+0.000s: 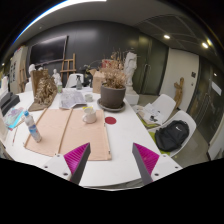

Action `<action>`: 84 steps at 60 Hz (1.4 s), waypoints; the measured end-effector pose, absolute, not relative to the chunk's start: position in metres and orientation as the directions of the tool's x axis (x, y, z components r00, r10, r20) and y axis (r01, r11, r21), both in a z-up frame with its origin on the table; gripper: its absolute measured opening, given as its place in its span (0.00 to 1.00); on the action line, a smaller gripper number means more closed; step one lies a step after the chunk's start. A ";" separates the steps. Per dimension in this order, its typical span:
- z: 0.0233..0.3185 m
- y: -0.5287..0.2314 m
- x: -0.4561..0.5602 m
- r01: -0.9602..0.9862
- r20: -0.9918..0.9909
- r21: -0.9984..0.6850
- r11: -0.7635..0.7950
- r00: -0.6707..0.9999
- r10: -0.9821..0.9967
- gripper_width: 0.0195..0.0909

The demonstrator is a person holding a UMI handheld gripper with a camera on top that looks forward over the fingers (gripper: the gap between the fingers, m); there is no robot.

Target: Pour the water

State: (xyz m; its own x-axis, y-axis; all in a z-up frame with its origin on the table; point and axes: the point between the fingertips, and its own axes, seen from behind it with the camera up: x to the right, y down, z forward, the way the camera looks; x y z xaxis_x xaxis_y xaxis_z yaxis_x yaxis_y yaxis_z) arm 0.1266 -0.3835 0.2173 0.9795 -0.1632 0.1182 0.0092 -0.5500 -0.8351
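A clear plastic bottle [33, 128] with a blue label stands on the white table [120, 140], far off to the left of my fingers. A small white cup [89, 115] sits on the far end of a tan mat [87, 136], beyond the left finger. My gripper [112, 160] hovers over the near edge of the table, open, with only bare tabletop between its magenta pads [146, 158].
A second tan mat [48, 130] lies left of the first. A potted dry plant [113, 94] stands beyond the cup, with a small red disc [110, 120] in front of it. To the right, a chair holds a black bag [172, 136]. Clutter fills the table's far left.
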 end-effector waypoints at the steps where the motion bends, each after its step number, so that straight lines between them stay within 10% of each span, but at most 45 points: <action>1: 0.217 -0.383 0.124 0.011 0.117 -0.835 -0.551 0.981 -0.157 0.93; 34: 0.132 -0.361 -0.188 0.068 0.044 -0.829 -0.556 0.997 0.057 0.93; 61: 0.076 -0.190 -0.301 0.030 0.023 -0.925 -0.378 0.999 0.024 0.92; 66: 0.068 -0.169 -0.303 0.025 0.020 -0.930 -0.366 1.000 0.016 0.81; 71: 0.067 -0.158 -0.304 0.027 0.023 -0.937 -0.349 1.000 0.015 0.44; 84: 0.067 -0.157 -0.306 0.025 0.017 -0.936 -0.351 1.000 0.025 0.25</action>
State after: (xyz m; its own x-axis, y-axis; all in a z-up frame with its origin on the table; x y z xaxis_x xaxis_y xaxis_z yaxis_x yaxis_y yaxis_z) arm -0.3061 -0.1572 0.0669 0.9995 0.0251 0.0169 0.0246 -0.3509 -0.9361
